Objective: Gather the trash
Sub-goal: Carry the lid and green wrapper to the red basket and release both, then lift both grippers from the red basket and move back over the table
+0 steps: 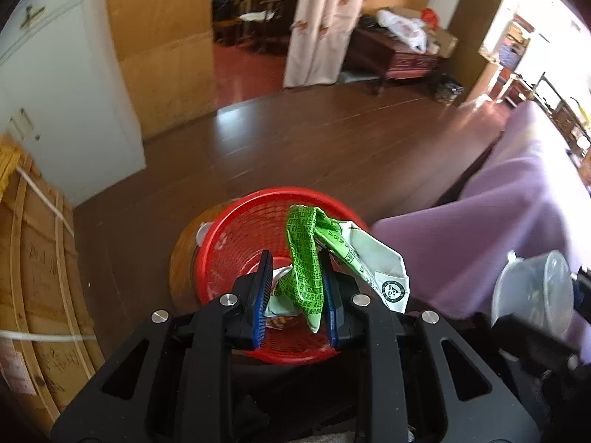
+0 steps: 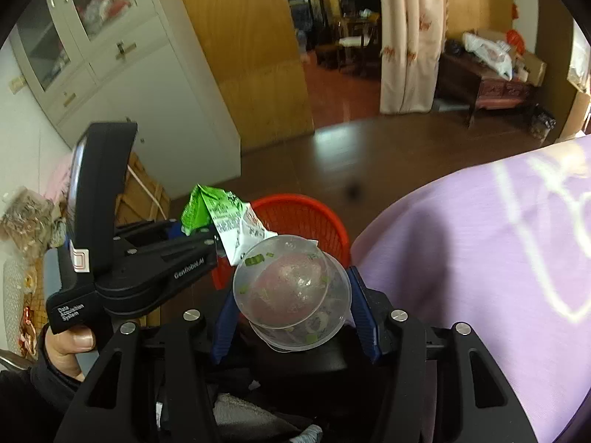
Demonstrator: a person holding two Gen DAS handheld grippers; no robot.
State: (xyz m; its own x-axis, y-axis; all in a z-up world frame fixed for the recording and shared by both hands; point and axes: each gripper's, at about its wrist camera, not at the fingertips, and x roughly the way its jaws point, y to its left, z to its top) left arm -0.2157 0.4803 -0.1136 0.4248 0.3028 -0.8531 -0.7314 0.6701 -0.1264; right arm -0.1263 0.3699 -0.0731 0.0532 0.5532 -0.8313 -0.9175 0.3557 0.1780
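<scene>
My left gripper (image 1: 295, 273) is shut on a crumpled green and white wrapper (image 1: 308, 258) and hangs right over the red mesh waste basket (image 1: 236, 236) on the floor. In the right wrist view the same wrapper (image 2: 207, 208) sticks up from the left gripper (image 2: 207, 238) at the basket's near left rim (image 2: 295, 201). My right gripper (image 2: 291, 288) is shut on a clear plastic cup (image 2: 291, 291) with food scraps inside, held just short of the basket. That cup (image 1: 535, 291) shows at the right edge of the left wrist view.
A purple-covered bed or sofa (image 2: 480, 258) lies close on the right of the basket. Wooden boards (image 1: 40, 277) lean at the left, beside a white cabinet (image 1: 55, 92). Brown wooden floor (image 1: 314, 140) stretches ahead to a curtain (image 1: 325, 22) and a low dark table (image 1: 395, 55).
</scene>
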